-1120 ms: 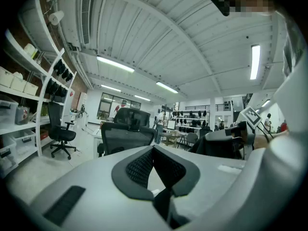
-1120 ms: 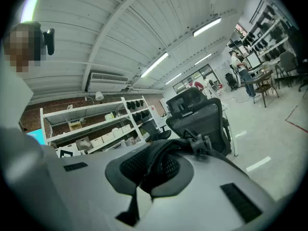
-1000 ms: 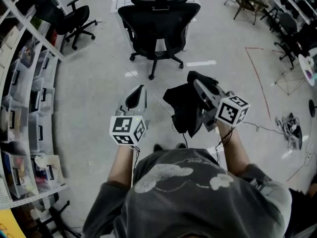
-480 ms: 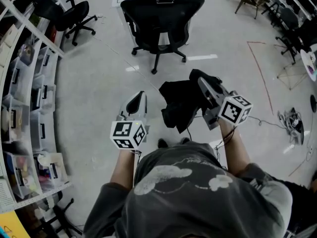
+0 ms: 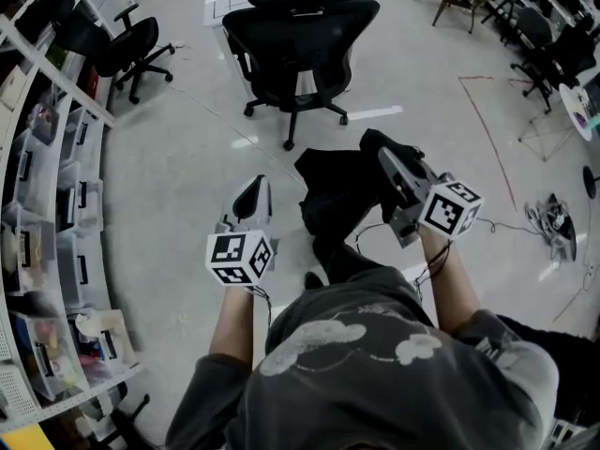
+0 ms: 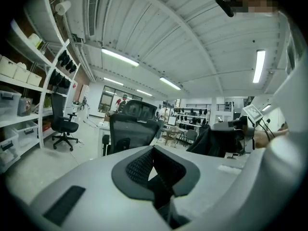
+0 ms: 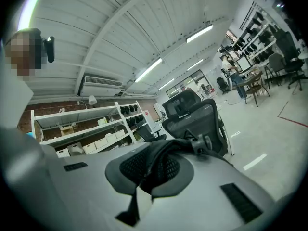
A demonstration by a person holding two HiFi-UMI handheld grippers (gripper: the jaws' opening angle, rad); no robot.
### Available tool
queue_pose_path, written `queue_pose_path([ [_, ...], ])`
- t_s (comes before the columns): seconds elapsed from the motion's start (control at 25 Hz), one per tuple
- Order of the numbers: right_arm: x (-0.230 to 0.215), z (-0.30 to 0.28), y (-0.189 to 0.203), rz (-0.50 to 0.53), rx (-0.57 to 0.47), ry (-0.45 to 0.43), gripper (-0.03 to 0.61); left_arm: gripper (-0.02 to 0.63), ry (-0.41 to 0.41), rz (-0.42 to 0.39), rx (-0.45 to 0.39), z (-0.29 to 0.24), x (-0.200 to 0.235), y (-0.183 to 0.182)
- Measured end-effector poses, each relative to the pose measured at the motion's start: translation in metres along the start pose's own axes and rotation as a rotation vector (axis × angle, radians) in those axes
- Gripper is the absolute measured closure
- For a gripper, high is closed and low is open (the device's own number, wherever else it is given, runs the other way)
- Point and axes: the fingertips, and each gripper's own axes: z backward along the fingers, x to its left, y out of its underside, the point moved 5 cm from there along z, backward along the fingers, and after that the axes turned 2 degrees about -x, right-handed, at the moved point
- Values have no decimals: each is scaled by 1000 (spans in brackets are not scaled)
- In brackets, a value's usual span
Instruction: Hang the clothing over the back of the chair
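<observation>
Head view. The right claw (image 5: 387, 160) is clamped on a fold of the black clothing (image 5: 337, 190), which hangs at frame centre. We judge that this high pinch keeps the bulk clear of the floor (image 5: 187, 157) and ready for draping. The left claw (image 5: 253, 193), left of centre, has its jaws together on nothing, presumably free to spread the cloth. The chair (image 5: 300, 26) stands well apart from the 2 claws, at upper centre.

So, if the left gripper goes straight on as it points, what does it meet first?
Probably the office chair, at its backrest; the way before it looks free, though depth is unclear.
</observation>
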Motion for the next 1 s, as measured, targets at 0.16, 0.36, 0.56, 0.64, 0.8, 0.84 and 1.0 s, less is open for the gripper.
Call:
queue_pose_path([
  [0.16, -14, -10, -4, -6, 7, 23, 581, 612, 16, 18, 1, -13, 0, -3],
  [0.36, -54, -32, -11, -36, 6, 52, 581, 612, 16, -18, 17, -47, 6, -9],
  [0.56, -113, -71, -34, -52, 0, 54, 581, 612, 11, -31, 20, -119, 19, -19],
  [0.64, -140, -88, -49, -64, -5, 41, 581, 612, 13, -35, 23, -154, 20, -26],
  [0.8, -192, -114, -85, -72, -14, 18, 581, 612, 12, -58, 20, -225, 12, -43],
  [0.84, -205, -119, -93, -74, -14, 13, 581, 612, 10, -67, 21, -242, 8, -46],
  [1.0, -252, -135, -128, -79, -15, 5, 581, 612, -3, -80, 20, -299, -4, -62],
])
